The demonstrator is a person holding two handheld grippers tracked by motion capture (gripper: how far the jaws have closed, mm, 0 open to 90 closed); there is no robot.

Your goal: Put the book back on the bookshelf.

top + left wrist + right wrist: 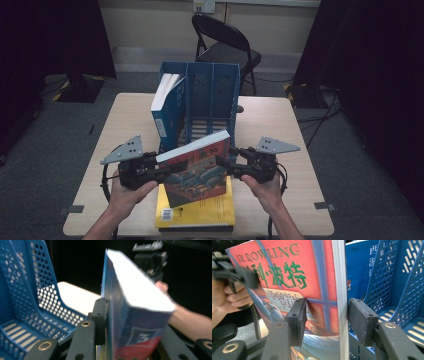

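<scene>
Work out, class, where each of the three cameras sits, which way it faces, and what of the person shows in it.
High view: above the table, looking forward and down; both forearms, left gripper and right gripper flank the red book.
Left gripper view: rides that gripper, facing the book's page edge; far hand shows.
Right gripper view: faces the book's cover; the other hand's fingers show.
All three views share the book and blue rack.

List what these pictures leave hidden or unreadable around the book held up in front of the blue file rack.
- Red-covered book: high view, cover print too small to read; right gripper view, its lower part is cut off by the frame's bottom edge.
- Yellow book: high view, mostly covered by the red-covered book.
- Left gripper: left gripper view, its far jaw is hidden behind the book.
- Blue file rack: high view, its left slot's floor is hidden by the blue book.
</scene>
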